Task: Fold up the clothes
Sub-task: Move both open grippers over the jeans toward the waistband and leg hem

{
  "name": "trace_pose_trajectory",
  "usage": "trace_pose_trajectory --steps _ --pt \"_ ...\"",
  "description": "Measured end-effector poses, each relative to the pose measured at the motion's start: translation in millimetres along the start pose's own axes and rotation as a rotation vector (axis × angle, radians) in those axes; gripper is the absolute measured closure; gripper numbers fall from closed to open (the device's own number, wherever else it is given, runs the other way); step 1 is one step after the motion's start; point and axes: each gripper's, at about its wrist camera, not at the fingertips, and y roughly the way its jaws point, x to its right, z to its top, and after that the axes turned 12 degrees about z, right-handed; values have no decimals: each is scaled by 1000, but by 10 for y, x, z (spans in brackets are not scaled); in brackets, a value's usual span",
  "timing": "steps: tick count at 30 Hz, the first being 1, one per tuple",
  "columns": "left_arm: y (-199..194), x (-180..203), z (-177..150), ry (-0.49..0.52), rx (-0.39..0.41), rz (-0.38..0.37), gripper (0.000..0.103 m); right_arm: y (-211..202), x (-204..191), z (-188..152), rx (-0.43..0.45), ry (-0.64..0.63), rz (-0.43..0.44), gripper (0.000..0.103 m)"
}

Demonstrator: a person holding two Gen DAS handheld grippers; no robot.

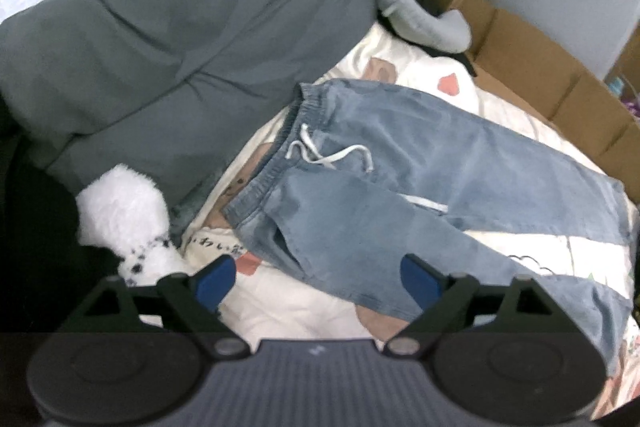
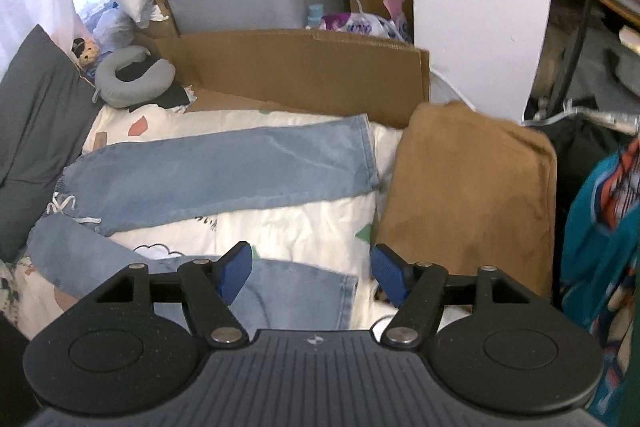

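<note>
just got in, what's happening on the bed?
A person with a gripper in each hand is folding clothes. Light blue jeans lie spread on the white bedsheet, legs apart, not yet folded. Both the left gripper and right gripper hover open over them, holding nothing. A brown folded garment sits at the right.

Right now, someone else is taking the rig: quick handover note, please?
Left hand-held gripper: open, empty, above the jeans' hip area.
Right hand-held gripper: open, empty, above the near leg's cuff.
Jeans lie flat on the patterned bedsheet, waistband toward the grey pillow, legs spread apart in a V.
A folded brown garment sits beside the far leg's hem.
Done: jeans laid out. Left: every fold, probably leg onto leg first.
</note>
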Motion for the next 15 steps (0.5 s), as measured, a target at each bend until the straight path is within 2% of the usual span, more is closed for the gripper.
trace_pose_trajectory --steps 4,10,15 --pt "113 47 -109 -20 -18 4 12 62 88 -236 -8 67 3 31" --pt "342 167 -298 15 -44 -10 12 308 202 -629 -50 141 16 31" --pt "542 148 -383 -34 -82 -1 13 517 283 -930 -84 226 41 31"
